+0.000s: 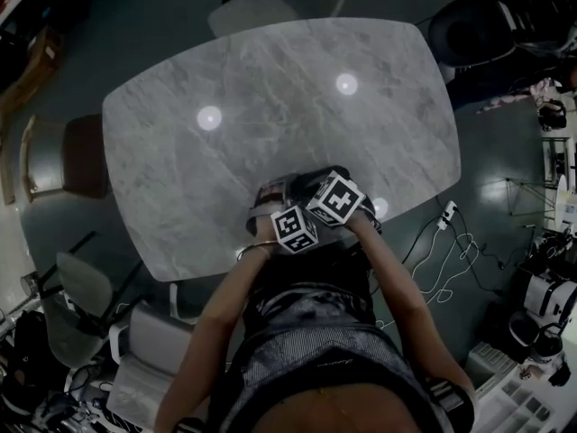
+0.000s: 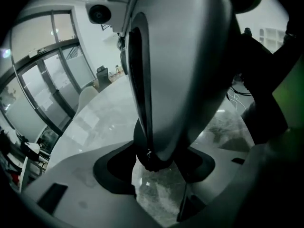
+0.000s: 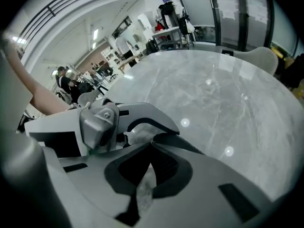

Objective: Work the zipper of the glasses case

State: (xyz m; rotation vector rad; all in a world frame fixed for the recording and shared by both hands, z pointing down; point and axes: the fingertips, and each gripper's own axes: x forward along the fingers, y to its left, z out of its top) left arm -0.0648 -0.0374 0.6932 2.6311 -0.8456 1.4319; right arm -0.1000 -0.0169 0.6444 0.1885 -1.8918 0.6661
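In the left gripper view a grey glasses case (image 2: 190, 65) stands tall between the jaws. A dark zipper line (image 2: 140, 80) runs down its left side to a small metal piece at its dark lower end (image 2: 151, 159). My left gripper (image 2: 154, 167) is shut on that lower end. My right gripper (image 3: 151, 144) is shut, and I see nothing between its tips; it sits close beside the left gripper (image 3: 104, 122). From the head view both marker cubes, left (image 1: 296, 228) and right (image 1: 335, 198), huddle at the table's near edge and hide the case.
The grey marble table (image 1: 270, 88) stretches away from the grippers. Chairs stand at the far side (image 1: 252, 12) and at the left (image 1: 68, 156). White cables (image 1: 446, 260) lie on the floor to the right.
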